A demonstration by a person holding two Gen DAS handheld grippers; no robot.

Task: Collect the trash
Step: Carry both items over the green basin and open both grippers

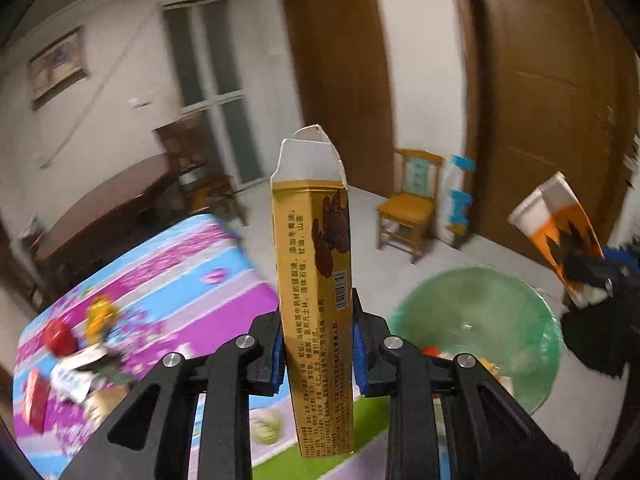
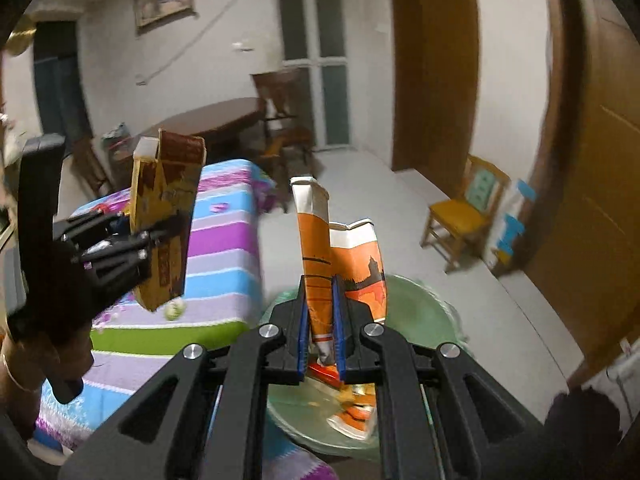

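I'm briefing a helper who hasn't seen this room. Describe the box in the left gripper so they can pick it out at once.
Start at the striped purple-and-blue tablecloth beside the round green trash bin. Above the table's edge, the left gripper clamps a tall gold cardboard box upright, its white top flaps open. Unlike the orange-and-white carton in the right gripper, it carries black printed text and a barcode.

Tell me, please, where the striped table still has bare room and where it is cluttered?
The striped table is bare across its far end and middle, from the far edge towards the bin. Its near left corner is crowded with litter: a red item, a yellow wrapper and a red box.
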